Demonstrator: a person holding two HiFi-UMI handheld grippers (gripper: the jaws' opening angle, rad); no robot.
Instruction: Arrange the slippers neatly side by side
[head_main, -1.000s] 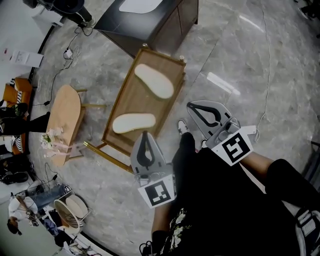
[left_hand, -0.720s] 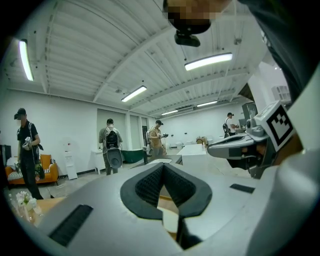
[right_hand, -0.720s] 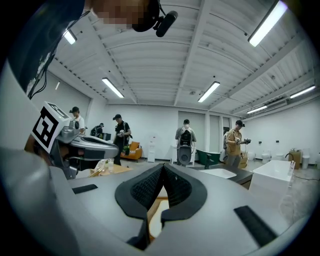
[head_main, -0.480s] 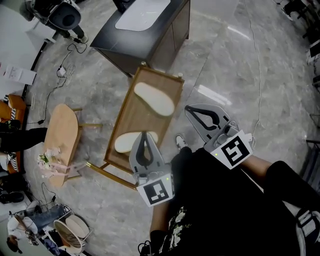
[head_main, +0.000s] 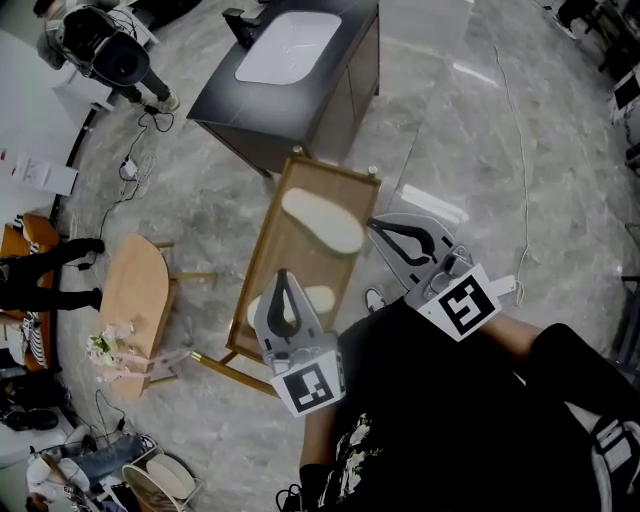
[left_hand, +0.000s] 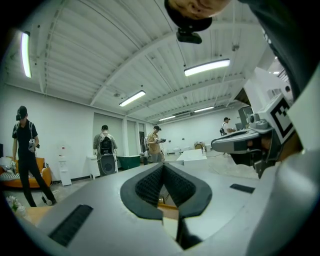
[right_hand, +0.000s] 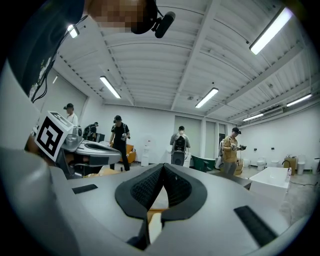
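Two pale cream slippers are seen on a wooden rimmed table (head_main: 285, 255) standing on the marble floor, just ahead of the person; the far slipper (head_main: 322, 220) is laid with its long axis slanting across the table top, heel and toe on a diagonal; the near slipper (head_main: 318, 298) is laid almost crosswise, so the pair is neither parallel nor side by side, and a bare strip of wood is left between them. Both are shown as flat, soft-looking, rounded shapes, tops up.

The left gripper (head_main: 283, 278) is held over the near slipper, whose middle is hidden by it in the head view; the right gripper (head_main: 378, 229) is held at the table's right edge, just beside the far slipper; each slipper is thus nearer to one hand.

The jaws of the left gripper (left_hand: 163, 166) are pressed together with nothing pinched; the same is seen of the right gripper (right_hand: 163, 166). In both gripper views the room is looked across rather than down upon, so it is judged that both tools must be tipped downward and spread before either slipper can be taken.
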